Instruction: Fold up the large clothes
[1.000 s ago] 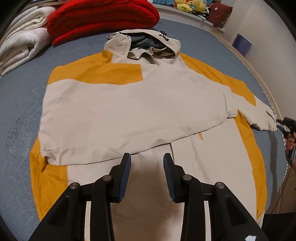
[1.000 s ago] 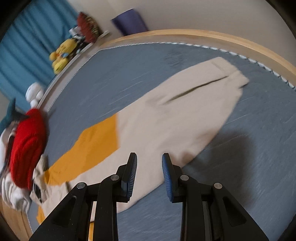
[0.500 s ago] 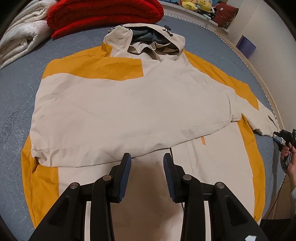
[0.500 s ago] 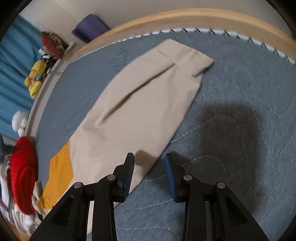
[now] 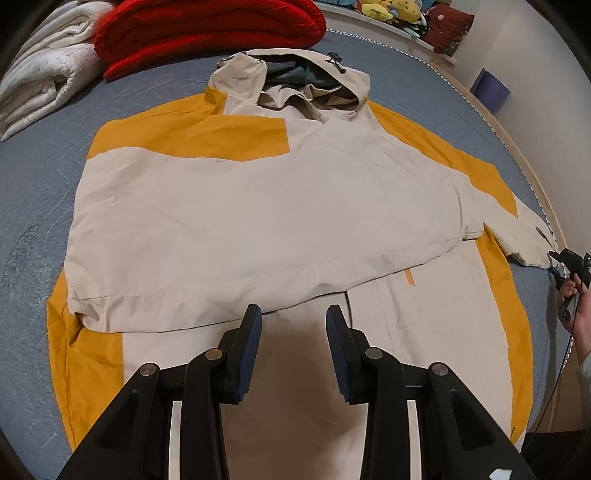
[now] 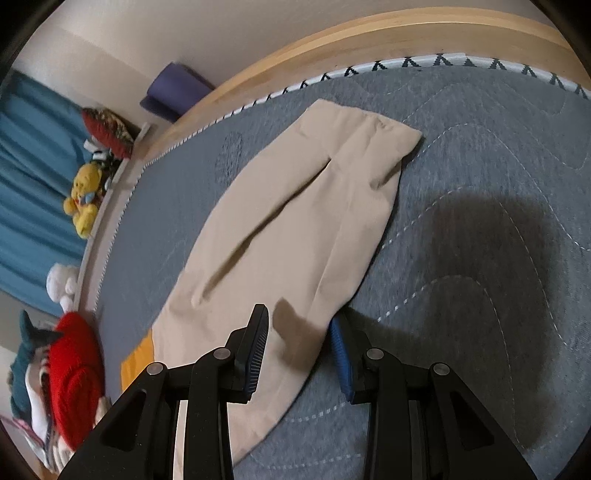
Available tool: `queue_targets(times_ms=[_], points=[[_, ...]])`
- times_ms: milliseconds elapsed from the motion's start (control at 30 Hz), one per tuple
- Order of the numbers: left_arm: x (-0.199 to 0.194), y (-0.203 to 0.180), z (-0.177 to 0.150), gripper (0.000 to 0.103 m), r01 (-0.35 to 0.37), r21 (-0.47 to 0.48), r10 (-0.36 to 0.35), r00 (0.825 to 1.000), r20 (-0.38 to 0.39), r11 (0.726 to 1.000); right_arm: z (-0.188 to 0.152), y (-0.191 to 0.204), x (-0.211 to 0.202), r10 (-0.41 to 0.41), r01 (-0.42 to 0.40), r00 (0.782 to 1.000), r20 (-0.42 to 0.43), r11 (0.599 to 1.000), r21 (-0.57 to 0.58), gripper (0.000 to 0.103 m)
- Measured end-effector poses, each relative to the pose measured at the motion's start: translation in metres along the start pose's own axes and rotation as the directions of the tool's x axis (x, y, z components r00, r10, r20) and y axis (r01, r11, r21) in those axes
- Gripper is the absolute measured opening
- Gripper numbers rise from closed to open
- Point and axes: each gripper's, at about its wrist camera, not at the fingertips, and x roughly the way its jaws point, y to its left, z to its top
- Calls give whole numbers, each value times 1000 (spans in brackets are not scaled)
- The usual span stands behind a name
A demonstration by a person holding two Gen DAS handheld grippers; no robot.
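Note:
A large beige and orange hooded jacket (image 5: 258, 221) lies spread on the grey bed, hood at the far end. Its left sleeve is folded across the chest. My left gripper (image 5: 293, 328) is open and empty, just above the jacket's lower front. The right sleeve (image 6: 295, 229) stretches out toward the bed's edge, cuff at the far end. My right gripper (image 6: 299, 332) is open, low over that sleeve, with its jaws on either side of the sleeve's near edge. It also shows small in the left wrist view (image 5: 569, 262) by the cuff.
A red blanket (image 5: 207, 29) and a folded white blanket (image 5: 40, 85) lie beyond the hood. Plush toys (image 6: 83, 199) line the shelf by the blue curtain. The wooden bed frame (image 6: 369, 40) runs close behind the cuff. A purple box (image 6: 173, 88) stands beyond it.
My right gripper has swung toward the sleeve's cuff end and moved lower and closer to the sleeve. My left gripper has shifted slightly over the jacket's lower front and stays open.

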Motion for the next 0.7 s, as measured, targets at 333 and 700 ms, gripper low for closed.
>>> queue_targets(times_ms=[333, 700], points=[[-11, 18, 3, 33, 7, -36, -6, 1000, 22, 999, -4, 56, -33, -86, 103, 980, 178, 990, -91, 10], [-38, 70, 10, 33, 23, -161, -12, 998, 67, 987, -171, 319, -116, 271, -149, 957, 99, 758, -635, 6]])
